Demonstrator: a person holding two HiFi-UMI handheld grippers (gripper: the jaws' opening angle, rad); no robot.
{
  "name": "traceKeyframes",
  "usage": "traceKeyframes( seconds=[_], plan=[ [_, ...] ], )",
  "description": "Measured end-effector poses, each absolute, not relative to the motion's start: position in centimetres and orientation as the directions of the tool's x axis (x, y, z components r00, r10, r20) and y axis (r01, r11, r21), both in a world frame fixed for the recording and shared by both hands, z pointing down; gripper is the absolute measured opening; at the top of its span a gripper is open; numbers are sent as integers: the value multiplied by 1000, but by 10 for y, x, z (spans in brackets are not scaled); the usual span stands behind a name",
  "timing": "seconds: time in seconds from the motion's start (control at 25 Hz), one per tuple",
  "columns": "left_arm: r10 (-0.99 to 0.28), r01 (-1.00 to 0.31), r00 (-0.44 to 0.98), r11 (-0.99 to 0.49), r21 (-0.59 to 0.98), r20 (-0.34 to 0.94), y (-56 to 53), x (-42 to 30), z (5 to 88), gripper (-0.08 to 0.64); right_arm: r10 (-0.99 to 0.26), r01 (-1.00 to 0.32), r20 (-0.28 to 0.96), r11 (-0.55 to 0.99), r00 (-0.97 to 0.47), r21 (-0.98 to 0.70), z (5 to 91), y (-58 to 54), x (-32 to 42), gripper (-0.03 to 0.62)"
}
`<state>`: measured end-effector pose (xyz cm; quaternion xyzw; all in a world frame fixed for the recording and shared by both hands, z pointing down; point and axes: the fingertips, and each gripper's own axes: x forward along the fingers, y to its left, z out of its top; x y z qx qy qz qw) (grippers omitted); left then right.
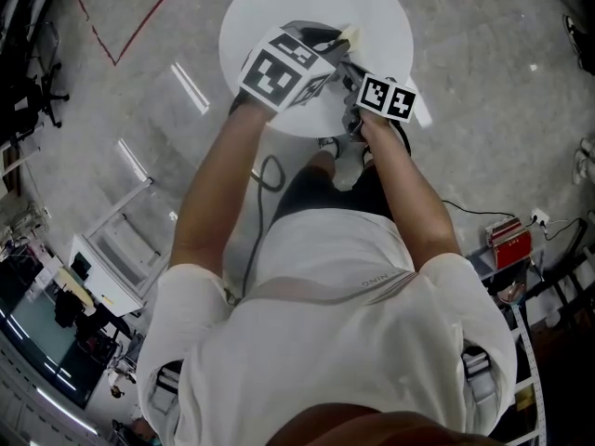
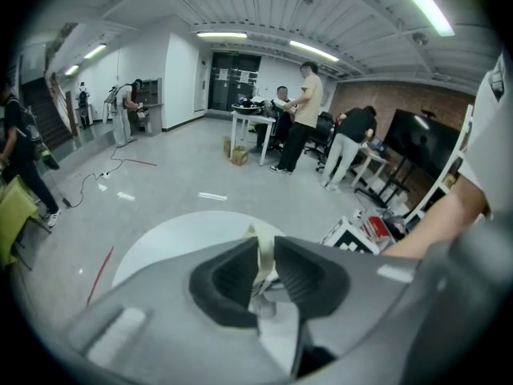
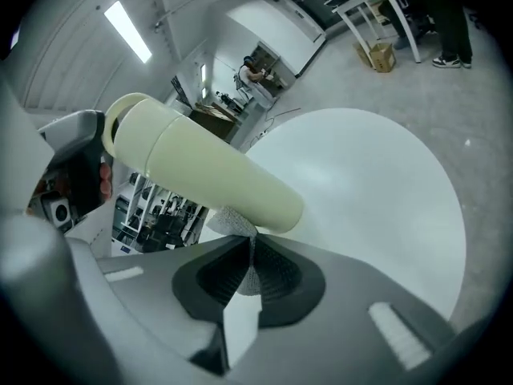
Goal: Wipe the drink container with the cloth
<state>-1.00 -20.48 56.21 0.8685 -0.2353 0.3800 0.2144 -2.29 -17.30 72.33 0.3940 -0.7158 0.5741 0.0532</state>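
Left gripper (image 1: pixel 337 43) and right gripper (image 1: pixel 351 77) meet over the round white table (image 1: pixel 279 7) at upper centre, forearms stretched forward.
Left gripper view: jaws clenched on a thin cream part of the drink container (image 2: pixel 262 251).
Right gripper view: jaws pinch the grey cloth (image 3: pixel 228 221), which touches the tilted container at centre-left.

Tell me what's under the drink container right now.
The cloth, pinched in the right gripper, touches the drink container from below near its free end. Farther down is the white table; the part directly underneath is covered by the right gripper's body.
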Motion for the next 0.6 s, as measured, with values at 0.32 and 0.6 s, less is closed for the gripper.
traceKeyframes(
  seconds=[0.32, 0.6],
  plan=[
    [-246, -569, 611, -797, 201, 753, -206, -11, 561, 63, -506, -685, 575, 44, -643, -727, 731, -174, -15, 25],
    [-251, -576, 615, -790, 210, 747, -206, -15, 564, 63, -611, -738, 478, 281, -631, -614, 645, -159, 7, 26]
  ],
)
